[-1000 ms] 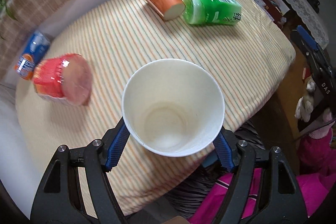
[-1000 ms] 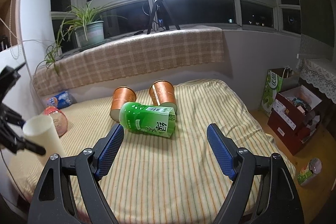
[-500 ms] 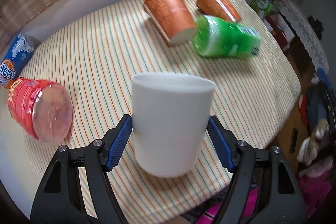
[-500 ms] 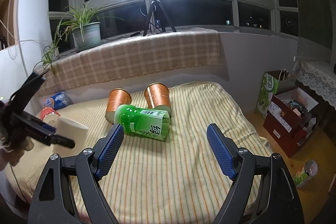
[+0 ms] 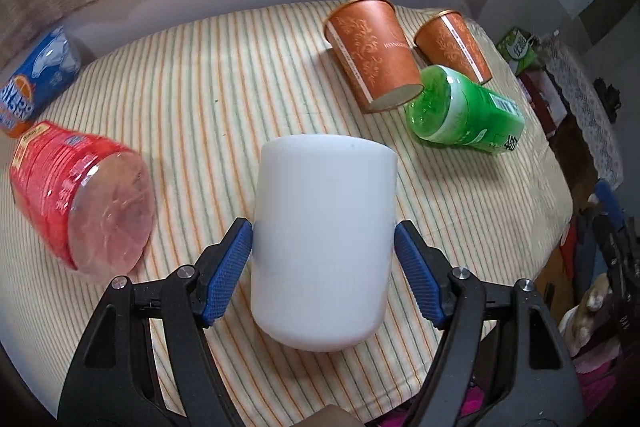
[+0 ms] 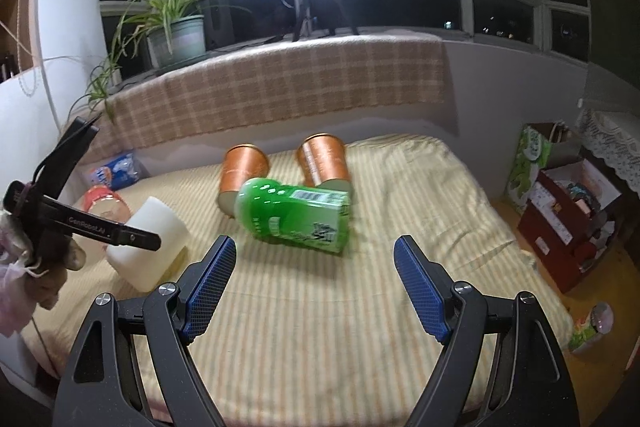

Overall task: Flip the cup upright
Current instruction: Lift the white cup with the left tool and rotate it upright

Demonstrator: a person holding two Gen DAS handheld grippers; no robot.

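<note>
My left gripper is shut on a plain white cup; its blue pads press the cup's two sides. The cup leans with its rim away from the camera, near the front of the striped table; whether it touches the cloth I cannot tell. In the right wrist view the white cup shows at the left, tilted, with the left gripper's black arm across it. My right gripper is open and empty above the table's front, with the green bottle beyond it.
Two orange paper cups lie on their sides at the back right, next to the green bottle. A red bottle and a blue bottle lie at the left. A plaid-covered ledge bounds the back.
The left gripper has turned the white cup: a second ago its open mouth faced the camera, now its side does. The right gripper has moved closer to the green bottle.
</note>
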